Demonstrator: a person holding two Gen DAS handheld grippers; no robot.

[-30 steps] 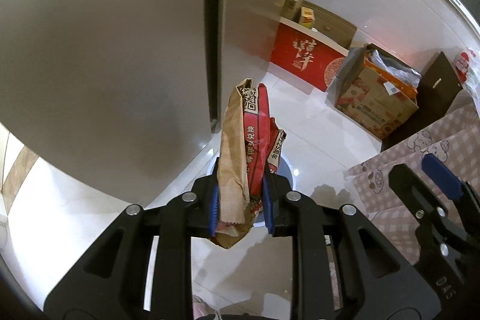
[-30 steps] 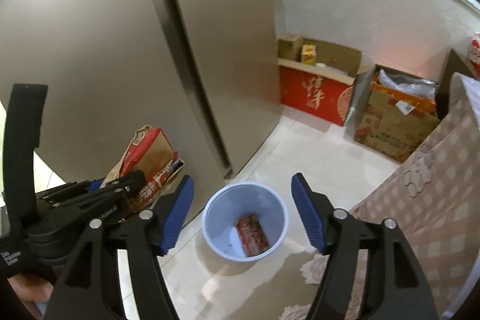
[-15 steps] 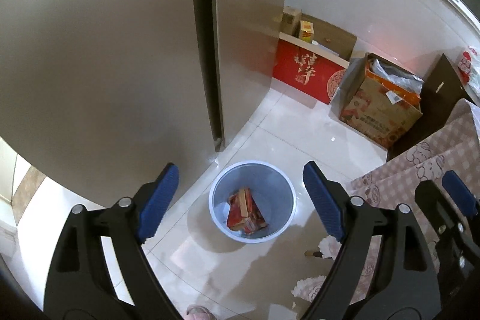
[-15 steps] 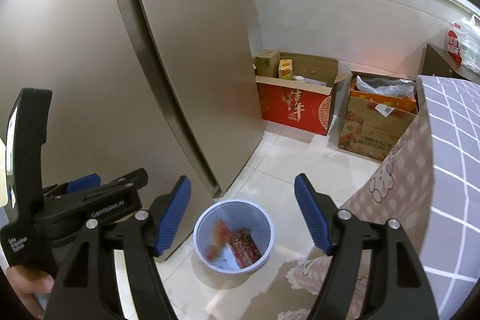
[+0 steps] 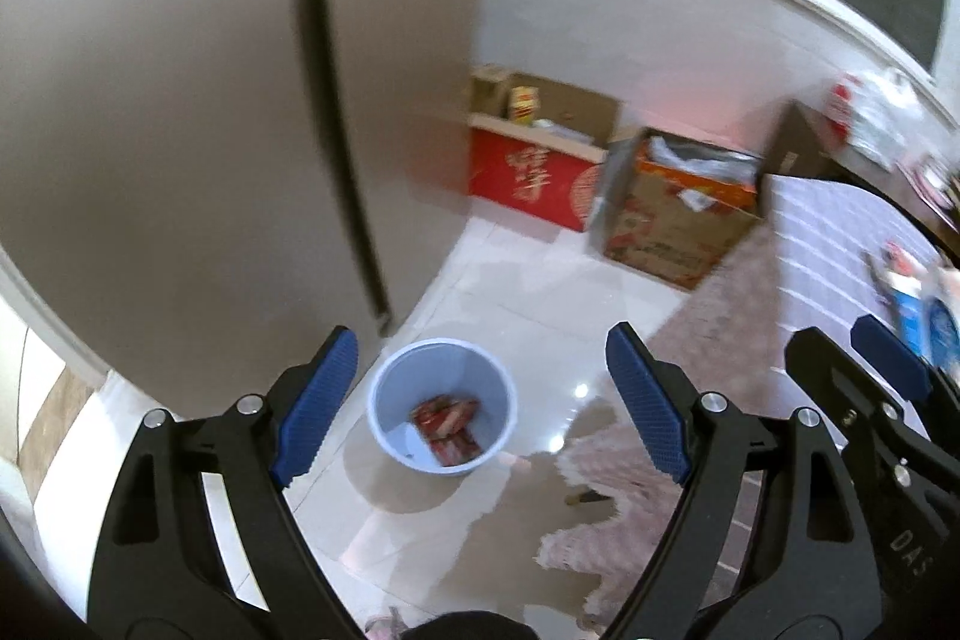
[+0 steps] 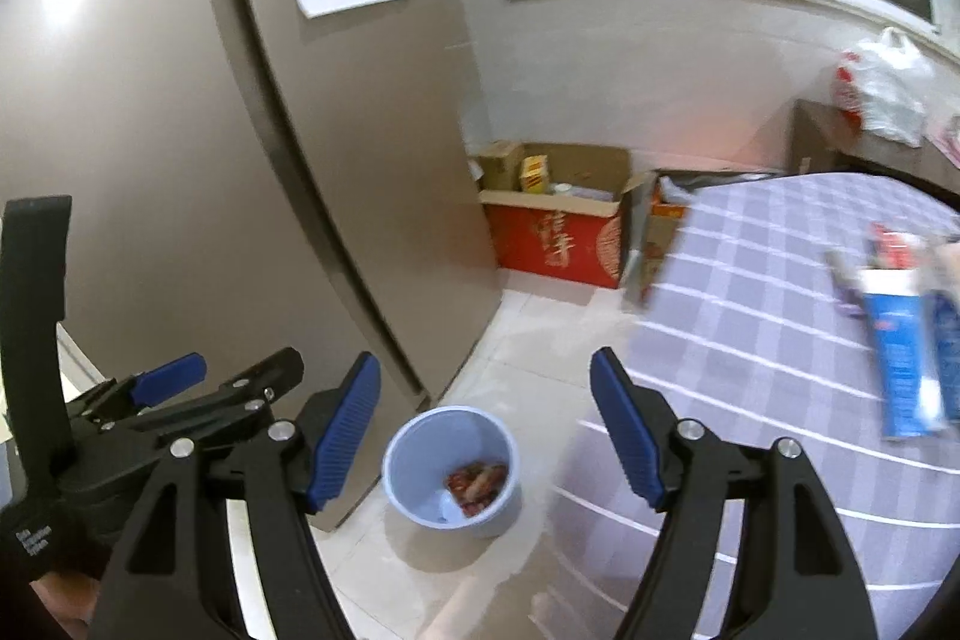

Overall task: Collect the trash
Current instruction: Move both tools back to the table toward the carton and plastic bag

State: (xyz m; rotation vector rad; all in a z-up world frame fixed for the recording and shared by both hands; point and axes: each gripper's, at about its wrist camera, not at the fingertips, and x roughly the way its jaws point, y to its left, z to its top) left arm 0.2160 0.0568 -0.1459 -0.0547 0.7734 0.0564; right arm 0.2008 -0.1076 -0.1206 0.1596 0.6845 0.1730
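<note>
Both sets of jaws stand wide apart with nothing between them; those of the left gripper (image 5: 480, 400) have just sprung open, dropping their load. In each wrist view the pale blue bin (image 6: 451, 466) sits on the floor at six o'clock, framed between the pads, red wrappers (image 5: 447, 427) inside it. The remaining trash (image 6: 900, 340), blue-and-white packets, lies on the checked worktop (image 6: 780, 292) at three o'clock in the right wrist view, long axes running roughly twelve to six. The right gripper (image 6: 486, 427) seems nearer to it, so the next reach likely falls to that hand.
</note>
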